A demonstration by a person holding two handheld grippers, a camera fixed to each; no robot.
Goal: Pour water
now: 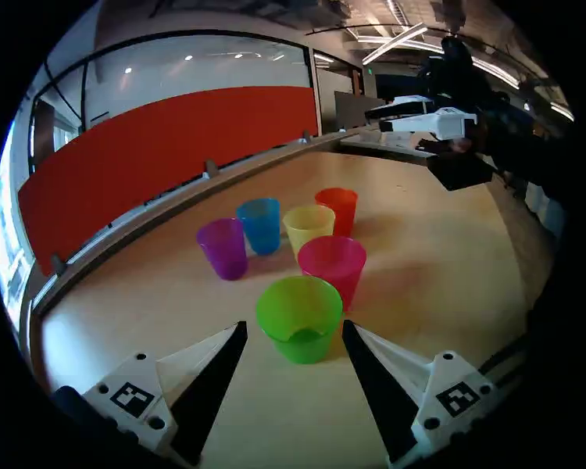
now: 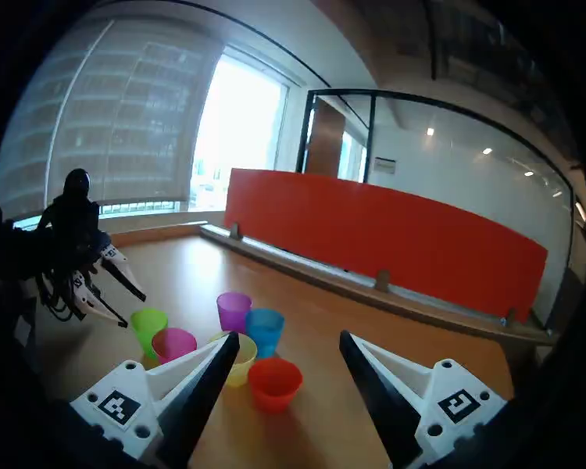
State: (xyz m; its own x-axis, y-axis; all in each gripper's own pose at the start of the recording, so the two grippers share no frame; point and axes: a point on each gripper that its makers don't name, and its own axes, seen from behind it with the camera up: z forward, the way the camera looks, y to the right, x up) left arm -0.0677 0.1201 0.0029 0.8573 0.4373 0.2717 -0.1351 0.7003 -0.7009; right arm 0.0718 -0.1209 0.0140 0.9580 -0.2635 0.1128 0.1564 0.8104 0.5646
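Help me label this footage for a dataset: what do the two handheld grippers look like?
Both match: the left gripper and right gripper have two tapering, pointed fingers, white outside and black on the inner faces, with white bases carrying square black-and-white tags. The person's sleeve looks dark.

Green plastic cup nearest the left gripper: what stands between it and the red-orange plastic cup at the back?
In the left gripper view, a pink plastic cup and then a yellow plastic cup stand between them.

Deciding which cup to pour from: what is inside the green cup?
Inside the green cup, a darker patch sits low against the near wall, possibly water. That wall covers the bottom, so depth is hidden.
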